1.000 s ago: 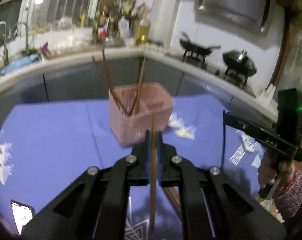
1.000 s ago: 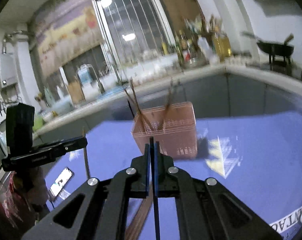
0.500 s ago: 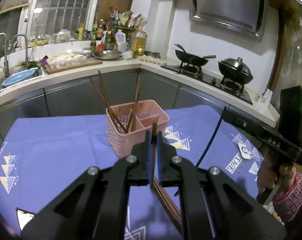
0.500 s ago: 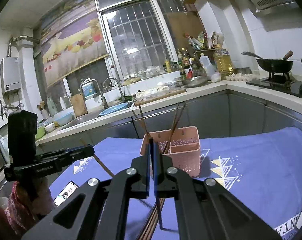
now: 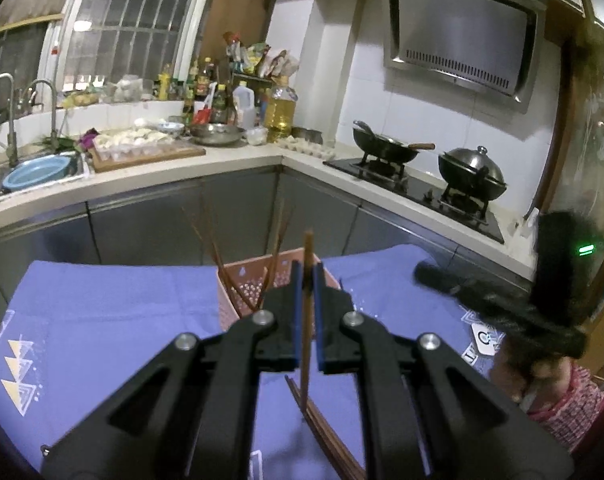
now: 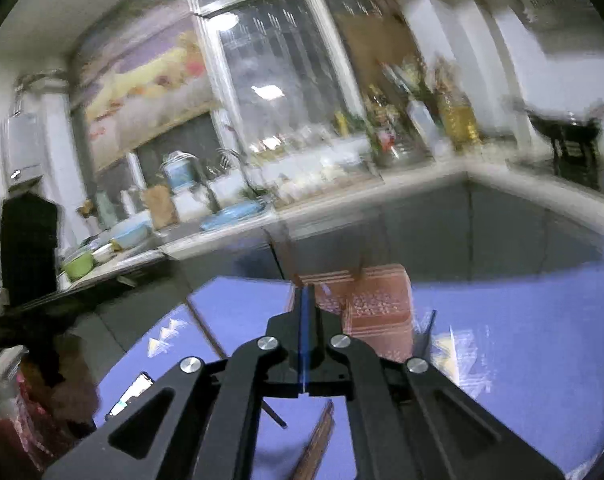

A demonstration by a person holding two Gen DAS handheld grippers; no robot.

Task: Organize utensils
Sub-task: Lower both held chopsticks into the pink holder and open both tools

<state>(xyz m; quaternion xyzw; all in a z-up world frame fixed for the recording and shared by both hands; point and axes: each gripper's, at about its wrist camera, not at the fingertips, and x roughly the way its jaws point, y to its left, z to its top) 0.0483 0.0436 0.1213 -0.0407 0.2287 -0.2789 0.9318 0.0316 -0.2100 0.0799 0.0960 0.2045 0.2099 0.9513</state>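
Between the left tool's [image 5: 306, 280] closed fingers stands a slim brown chopstick [image 5: 306, 320]; right tool [image 6: 305, 300] shut, empty.

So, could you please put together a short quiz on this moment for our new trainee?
1. True or false: the left gripper is shut on a chopstick.
2. Where do the loose chopsticks lie? A) on the purple cloth B) in the sink C) on the stove
3. Fill in: chopsticks already sorted stand in the pink ____.

Key:
1. True; it is clamped upright between the blue pads.
2. A.
3. basket. The right gripper looks shut and empty, though that view is blurred.
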